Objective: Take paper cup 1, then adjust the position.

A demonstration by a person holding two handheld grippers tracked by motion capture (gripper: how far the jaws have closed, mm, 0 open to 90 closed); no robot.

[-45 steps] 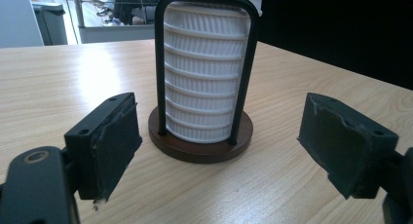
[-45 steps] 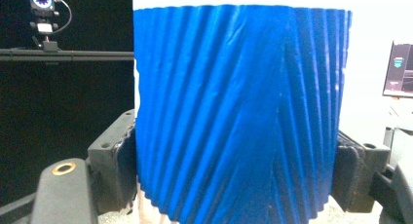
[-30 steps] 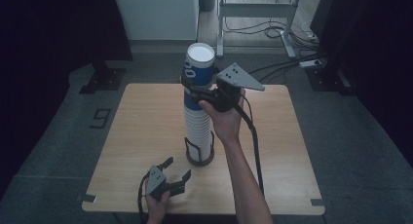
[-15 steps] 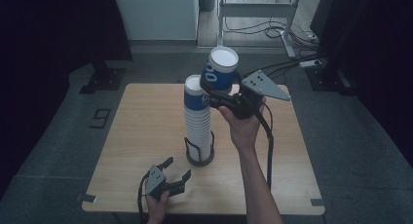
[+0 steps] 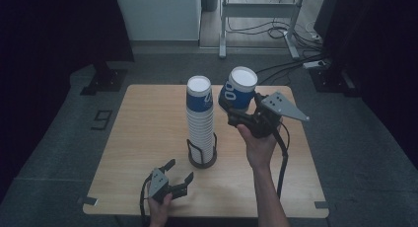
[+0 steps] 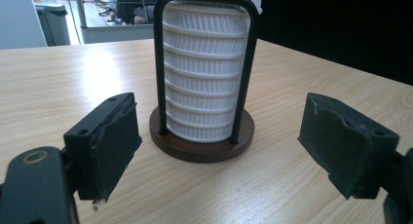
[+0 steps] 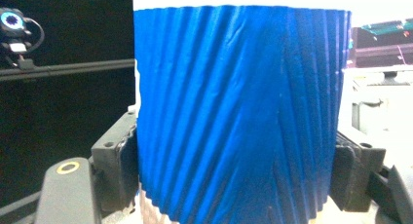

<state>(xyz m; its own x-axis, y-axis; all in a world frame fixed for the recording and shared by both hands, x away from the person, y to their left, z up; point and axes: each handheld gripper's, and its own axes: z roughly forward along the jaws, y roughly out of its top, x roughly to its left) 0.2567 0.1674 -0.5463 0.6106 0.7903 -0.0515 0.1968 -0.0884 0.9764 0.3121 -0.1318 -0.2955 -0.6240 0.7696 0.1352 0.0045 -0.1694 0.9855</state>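
Observation:
A tall stack of ribbed white paper cups (image 5: 201, 131), with a blue cup on top, stands in a black wire holder (image 5: 202, 159) at the middle of the wooden table (image 5: 143, 133). My right gripper (image 5: 234, 113) is shut on a single blue ribbed cup (image 5: 238, 91), held tilted in the air just right of the stack. In the right gripper view this blue cup (image 7: 238, 112) sits squeezed between both pads. My left gripper (image 5: 180, 170) rests open near the table's front edge. It faces the cup stack (image 6: 204, 83) and the holder's round base (image 6: 185, 148), with nothing between its fingers.
A white cabinet (image 5: 157, 15) and a metal frame (image 5: 256, 12) stand behind the table, with cables (image 5: 296, 37) on the grey floor. A dark stand base (image 5: 106, 81) sits at the far left. Bare table surface lies left of the stack and at the right front.
My right gripper has taken the top blue cup off the stack and carried it to the right and a little down. The left gripper has stayed in place.

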